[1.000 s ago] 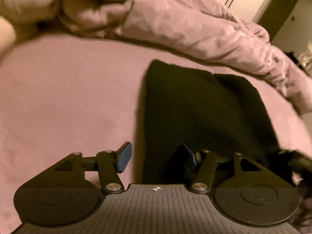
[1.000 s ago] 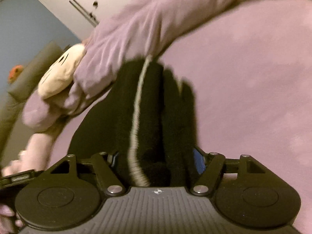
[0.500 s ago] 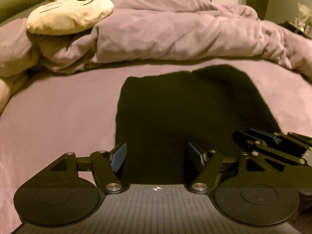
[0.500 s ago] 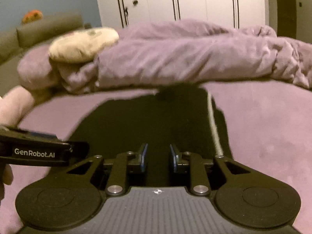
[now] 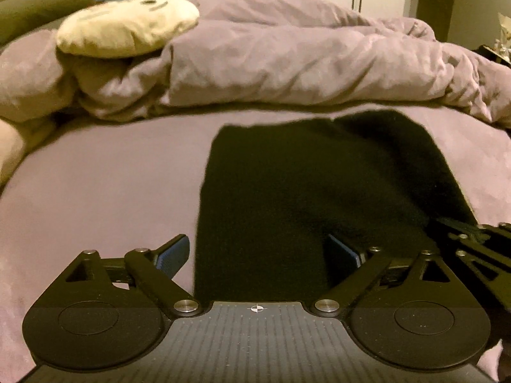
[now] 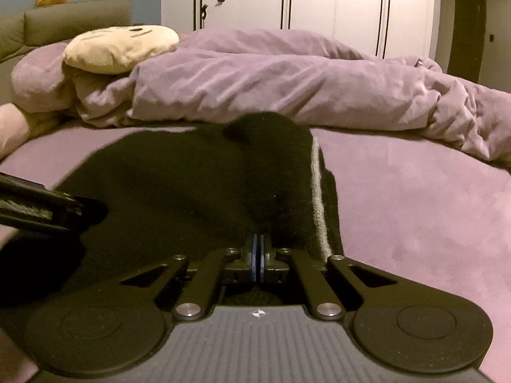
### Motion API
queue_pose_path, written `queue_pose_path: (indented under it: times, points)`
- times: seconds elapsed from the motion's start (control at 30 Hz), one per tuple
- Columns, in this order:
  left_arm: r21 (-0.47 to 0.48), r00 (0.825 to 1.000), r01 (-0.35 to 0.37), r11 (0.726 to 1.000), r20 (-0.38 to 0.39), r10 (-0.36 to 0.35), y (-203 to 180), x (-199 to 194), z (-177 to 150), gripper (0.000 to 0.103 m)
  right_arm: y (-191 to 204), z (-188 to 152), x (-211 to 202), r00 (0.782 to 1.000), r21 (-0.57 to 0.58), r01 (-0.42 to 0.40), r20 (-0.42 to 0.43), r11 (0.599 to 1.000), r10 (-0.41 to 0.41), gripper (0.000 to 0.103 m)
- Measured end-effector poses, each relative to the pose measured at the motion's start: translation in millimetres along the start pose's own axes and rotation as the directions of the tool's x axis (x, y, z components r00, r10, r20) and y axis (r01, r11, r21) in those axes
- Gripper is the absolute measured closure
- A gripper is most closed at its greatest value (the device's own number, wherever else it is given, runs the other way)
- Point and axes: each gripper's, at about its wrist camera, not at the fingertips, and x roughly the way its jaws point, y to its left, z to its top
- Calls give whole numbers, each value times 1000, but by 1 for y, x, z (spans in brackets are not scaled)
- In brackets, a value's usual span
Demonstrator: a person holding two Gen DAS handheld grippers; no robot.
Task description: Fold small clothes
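The bed sheet (image 5: pixel 95 191) is the largest thing here, mauve and smooth, and I take it as the landmark. At its far side lies a crumpled duvet (image 5: pixel 303 63), with a cream plush toy (image 5: pixel 127 25) on the duvet's left end.

The black garment (image 5: pixel 303 191) lies in the middle of the sheet, in front of the duvet. It looks like small trousers or shorts with a pale side stripe (image 6: pixel 316 198). Its long axis runs from the grippers toward the duvet, with two rounded ends at the far side. The stripe runs along its right edge.

I judge the folding is at an early stage: the garment seems spread out, and no finished fold is visible.

The right gripper (image 6: pixel 258 252) is pinched tight on the near edge of the garment, and the cloth rises in a ridge from it. The left gripper (image 5: pixel 258 252) has its jaws opening wide; the garment's near left edge is between them, not pressed.
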Motion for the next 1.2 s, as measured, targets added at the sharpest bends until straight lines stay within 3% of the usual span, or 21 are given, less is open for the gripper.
queue_pose_path:
  times: [0.1,0.3,0.37,0.5,0.63,0.83,1.0,1.13,1.17,1.2]
  points:
    - [10,998,-20,1000,57,20,-1,-6,15,10,-4,22,-14,999,90,-7,47,996,3,83]
    - [3,997,-63,998,39,63,-8,22,32,9,5,53,22,998,52,28,57,998,-31,83]
    - [-9,997,-62,998,33,62,-10,35,28,8,0,50,44,998,102,54,27,993,-57,83]
    - [-68,998,-34,997,46,37,-8,55,23,0,1,28,70,991,20,123,56,992,-124,83]
    - [-87,999,-27,996,44,31,-5,67,19,0,-14,18,79,994,65,76,72,995,-81,83]
    - [-100,994,-8,995,109,19,-3,76,4,0,-21,8,86,994,91,41,102,995,-51,83]
    - [-110,993,-10,994,112,23,-2,81,6,0,-10,8,91,988,43,94,116,995,-99,83]
    - [-95,998,-21,995,56,26,0,69,23,0,-2,26,81,991,5,111,70,994,-111,81]
    - [-82,998,-25,996,60,30,0,64,31,0,0,35,75,992,-1,107,64,994,-107,78]
    - [-72,996,-38,997,75,43,0,58,37,0,3,45,68,992,-3,104,78,995,-103,65]
